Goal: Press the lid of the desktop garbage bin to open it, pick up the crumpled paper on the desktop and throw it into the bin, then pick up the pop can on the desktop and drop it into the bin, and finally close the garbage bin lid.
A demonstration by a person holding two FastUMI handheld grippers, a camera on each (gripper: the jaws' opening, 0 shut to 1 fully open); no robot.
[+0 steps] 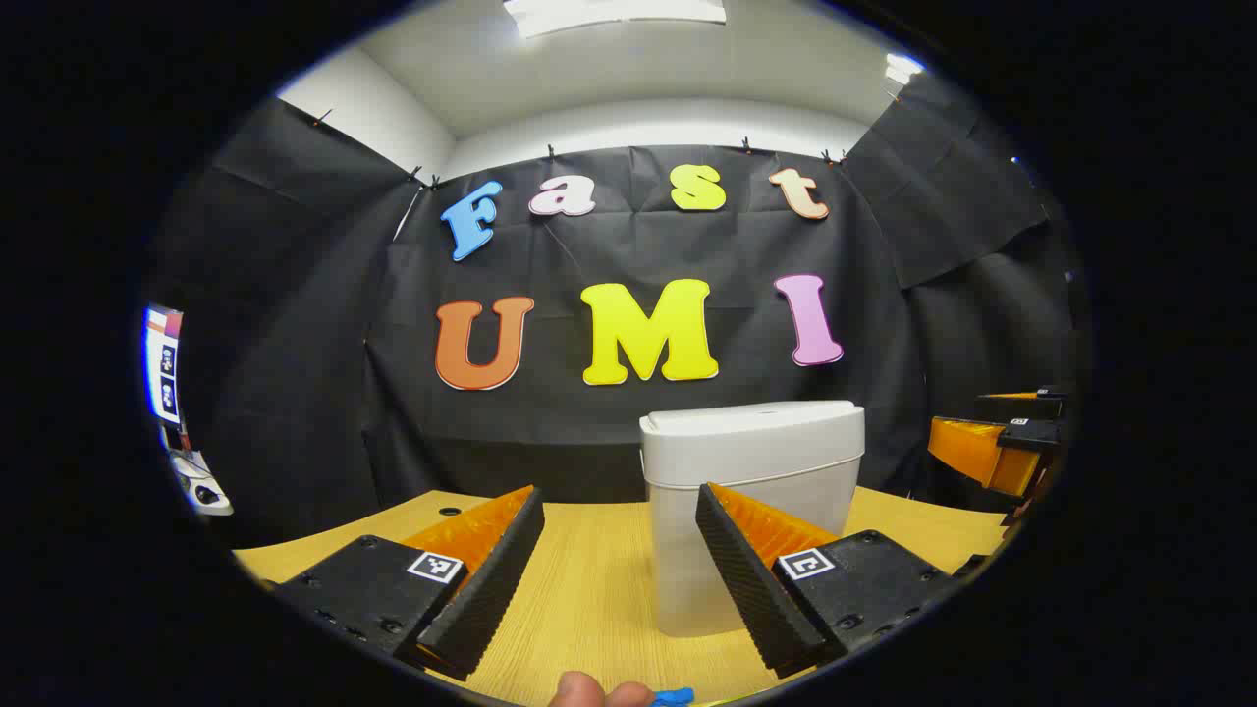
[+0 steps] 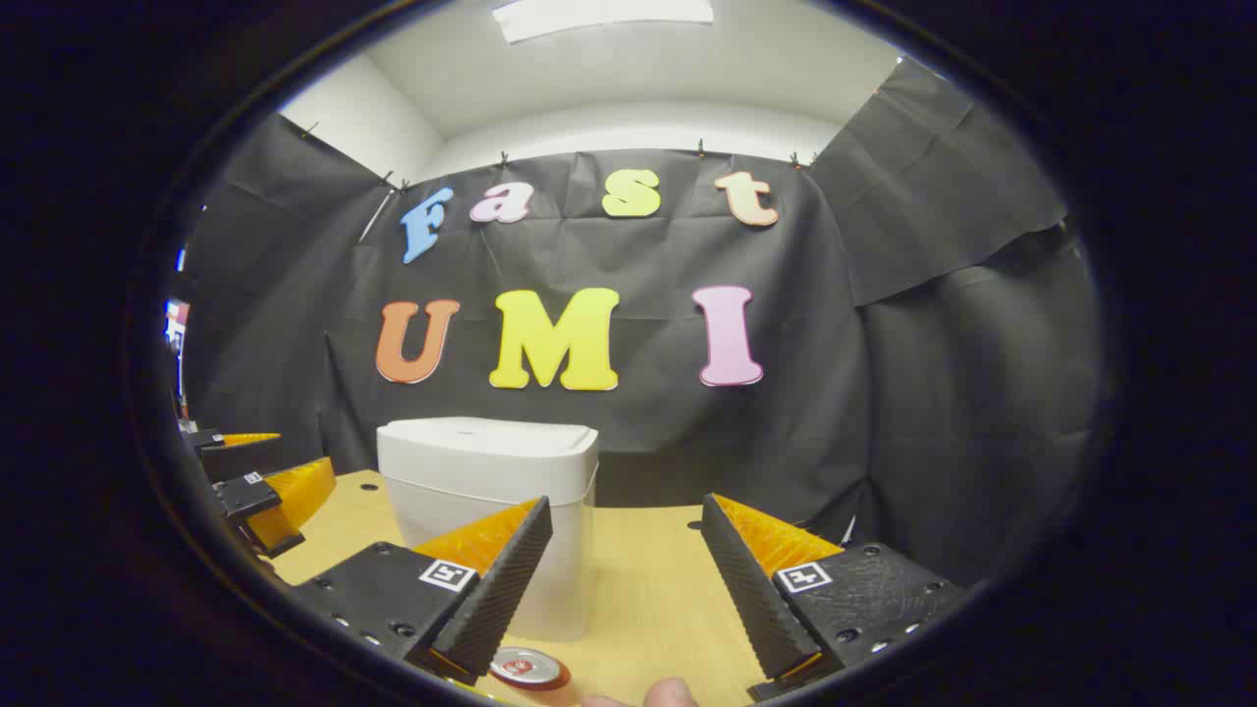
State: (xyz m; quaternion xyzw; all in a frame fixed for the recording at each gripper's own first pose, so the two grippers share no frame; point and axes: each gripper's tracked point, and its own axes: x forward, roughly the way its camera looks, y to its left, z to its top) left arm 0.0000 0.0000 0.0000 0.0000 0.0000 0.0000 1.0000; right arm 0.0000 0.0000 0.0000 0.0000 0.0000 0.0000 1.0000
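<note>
The white garbage bin (image 1: 751, 511) stands on the wooden desk just ahead, its lid (image 1: 751, 427) down flat. My left gripper (image 1: 619, 589) is open a little in front of the bin, and its right finger overlaps the bin's lower front. In the right gripper view the bin (image 2: 486, 511) is left of centre with its lid (image 2: 491, 442) shut. The pop can (image 2: 525, 668) stands at the bottom edge, its silver top and red rim showing by my left finger. My right gripper (image 2: 624, 599) is open and holds nothing. Each view catches the other gripper (image 1: 1002, 447) (image 2: 260, 491) at its side.
The light wooden desk (image 2: 648, 550) runs back to the black cloth wall behind the bin. A small cable hole (image 1: 449, 512) sits at the desk's back left. A fingertip (image 1: 579, 692) and a small blue object (image 1: 673, 697) show at the bottom edge.
</note>
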